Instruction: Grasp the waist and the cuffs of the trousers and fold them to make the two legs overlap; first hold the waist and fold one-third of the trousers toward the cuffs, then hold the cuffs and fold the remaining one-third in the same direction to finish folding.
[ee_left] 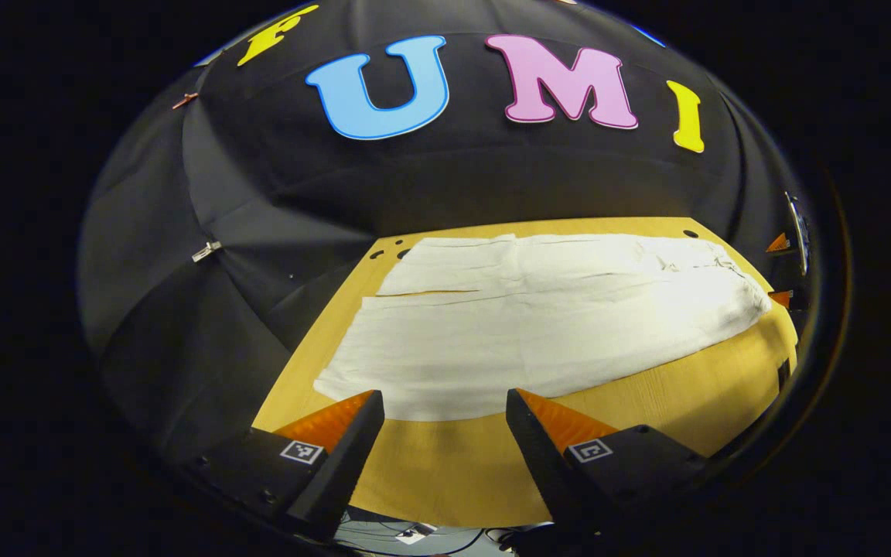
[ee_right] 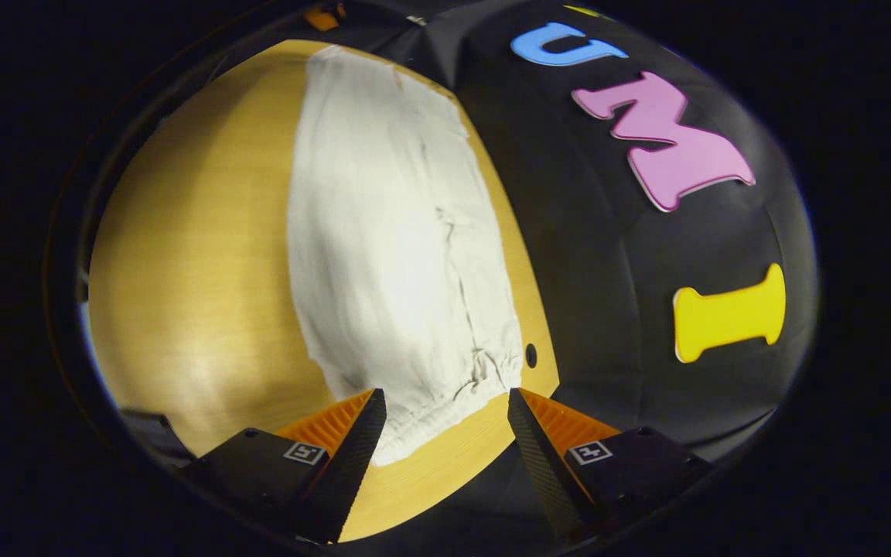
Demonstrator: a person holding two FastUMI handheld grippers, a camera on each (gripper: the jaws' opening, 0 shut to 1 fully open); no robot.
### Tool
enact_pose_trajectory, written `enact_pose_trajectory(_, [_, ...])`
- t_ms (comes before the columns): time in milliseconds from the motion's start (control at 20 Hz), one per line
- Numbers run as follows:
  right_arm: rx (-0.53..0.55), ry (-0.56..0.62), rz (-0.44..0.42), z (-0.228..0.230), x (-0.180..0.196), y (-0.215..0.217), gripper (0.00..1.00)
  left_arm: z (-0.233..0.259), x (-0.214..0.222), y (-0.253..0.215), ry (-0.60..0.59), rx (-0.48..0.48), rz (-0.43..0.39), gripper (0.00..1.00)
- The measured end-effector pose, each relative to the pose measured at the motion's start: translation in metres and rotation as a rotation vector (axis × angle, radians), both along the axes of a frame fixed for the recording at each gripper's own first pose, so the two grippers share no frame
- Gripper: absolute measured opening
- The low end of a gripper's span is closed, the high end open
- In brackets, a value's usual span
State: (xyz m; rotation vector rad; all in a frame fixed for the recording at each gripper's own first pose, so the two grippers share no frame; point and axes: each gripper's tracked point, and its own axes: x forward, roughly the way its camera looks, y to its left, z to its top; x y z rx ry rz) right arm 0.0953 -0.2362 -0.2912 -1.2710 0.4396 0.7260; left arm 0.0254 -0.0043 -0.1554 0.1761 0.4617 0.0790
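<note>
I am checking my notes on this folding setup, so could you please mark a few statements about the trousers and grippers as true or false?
1. The white cloth trousers lie spread flat on the yellow wooden table. True.
2. The left gripper is shut on a cuff. False: it is open, holding nothing.
3. The right gripper is open near the gathered waist. True.
4. The trousers are already folded in thirds. False: they lie at full length.
</note>
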Motion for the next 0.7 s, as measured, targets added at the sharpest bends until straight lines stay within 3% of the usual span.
enact_pose_trajectory(250, [-0.121, 0.098, 0.007, -0.056, -0.008, -0.034, 0.97, -0.005, 0.005, -0.012, 0.027, -0.005, -0.005, 0.99])
enact_pose_trajectory(450, [-0.130, 0.035, 0.015, -0.058, 0.014, -0.035, 0.93, -0.005, 0.010, -0.016, 0.037, 0.018, -0.016, 0.99])
enact_pose_trajectory(600, [-0.215, -0.057, 0.025, -0.061, 0.038, -0.032, 0.93, -0.010, 0.014, -0.013, 0.045, 0.022, 0.004, 0.99])
enact_pose_trajectory(700, [-0.248, -0.088, 0.009, -0.069, 0.053, -0.032, 0.84, -0.015, 0.012, -0.007, 0.051, 0.013, 0.028, 0.99])
